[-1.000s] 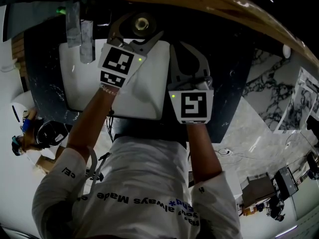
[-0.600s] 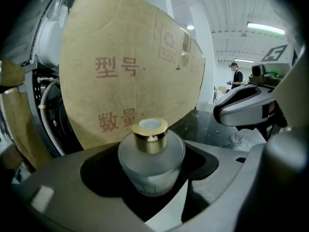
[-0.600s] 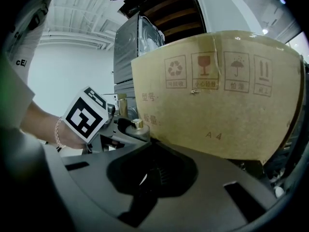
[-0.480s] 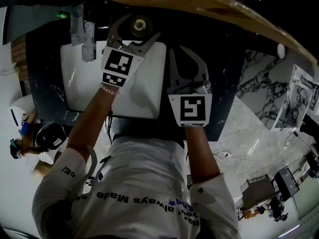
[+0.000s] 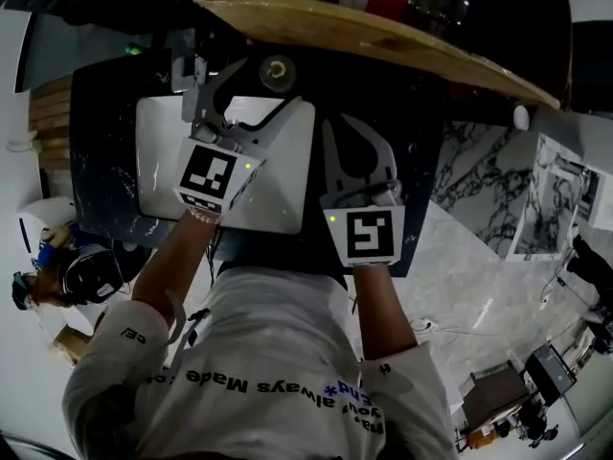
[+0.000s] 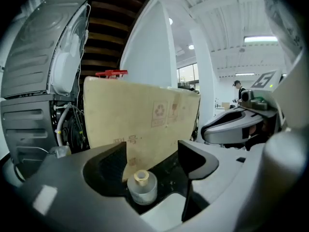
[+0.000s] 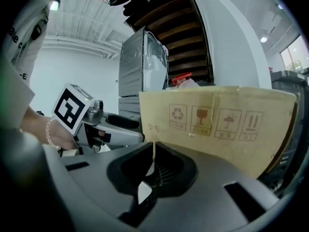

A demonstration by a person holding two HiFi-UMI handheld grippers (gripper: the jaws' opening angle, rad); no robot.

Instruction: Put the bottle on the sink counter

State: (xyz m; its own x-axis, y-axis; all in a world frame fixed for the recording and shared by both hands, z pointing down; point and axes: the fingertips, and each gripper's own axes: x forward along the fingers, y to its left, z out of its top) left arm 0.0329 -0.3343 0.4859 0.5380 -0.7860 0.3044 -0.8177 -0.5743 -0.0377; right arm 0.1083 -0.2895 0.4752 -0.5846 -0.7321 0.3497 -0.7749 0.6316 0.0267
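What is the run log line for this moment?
left gripper: open, bottle upright between jaws | right gripper: shut, empty | bottle: on dark counter behind sink

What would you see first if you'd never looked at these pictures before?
First, the little frosted bottle with a tan cap, standing on the dark counter between the left gripper's wide-open jaws. Right behind it rises a big cardboard box with printed symbols. From above, the white sink glows against the counter, with the shut right gripper just to its right.
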